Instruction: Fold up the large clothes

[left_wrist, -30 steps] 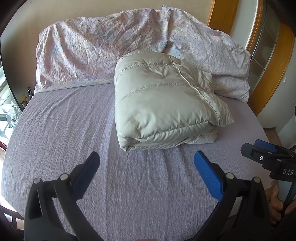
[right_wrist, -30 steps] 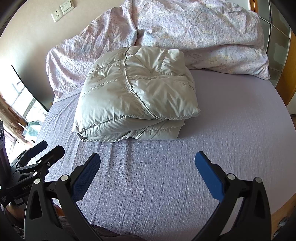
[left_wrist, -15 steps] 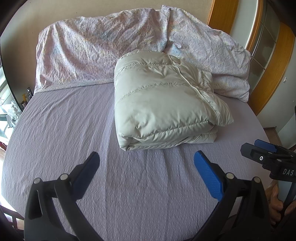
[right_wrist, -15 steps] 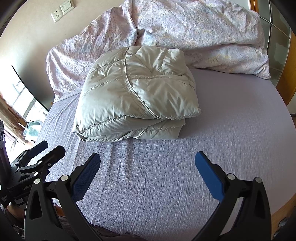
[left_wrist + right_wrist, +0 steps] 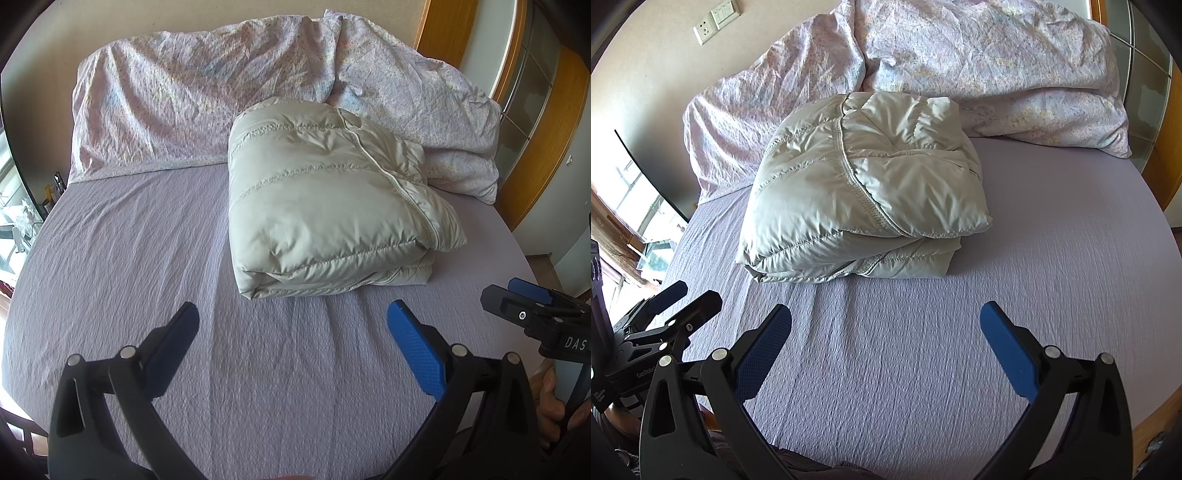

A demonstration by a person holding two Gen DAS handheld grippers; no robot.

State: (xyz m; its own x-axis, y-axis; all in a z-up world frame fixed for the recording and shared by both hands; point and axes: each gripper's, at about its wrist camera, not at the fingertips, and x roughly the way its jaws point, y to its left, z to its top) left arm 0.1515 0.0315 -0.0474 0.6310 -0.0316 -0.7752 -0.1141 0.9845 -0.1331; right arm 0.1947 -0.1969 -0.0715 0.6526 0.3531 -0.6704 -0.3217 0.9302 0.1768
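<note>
Your left wrist camera looks from the foot of the bed [image 5: 110, 258] toward the pillows [image 5: 192, 110], well back. Your right wrist camera faces the same way from further right. Both share the folded jacket [image 5: 864, 192], and each catches the other hand-held gripper at its edge.

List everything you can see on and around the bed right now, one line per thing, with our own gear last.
jacket: one, pale grey-green padded, folded into a bundle, middle of the bed, its far end against the quilt
sheet: one, lilac, covering the bed
quilt: one, pink-and-white floral, crumpled along the head of the bed
wall socket: one, white, on the wall beside a switch
wardrobe: one, wooden frame with glass panels, right of the bed
left gripper: one, black with blue pads, open, over the near sheet, holding nothing
right gripper: one, same colours, open, holding nothing
hand: one, gripping the right handle
</note>
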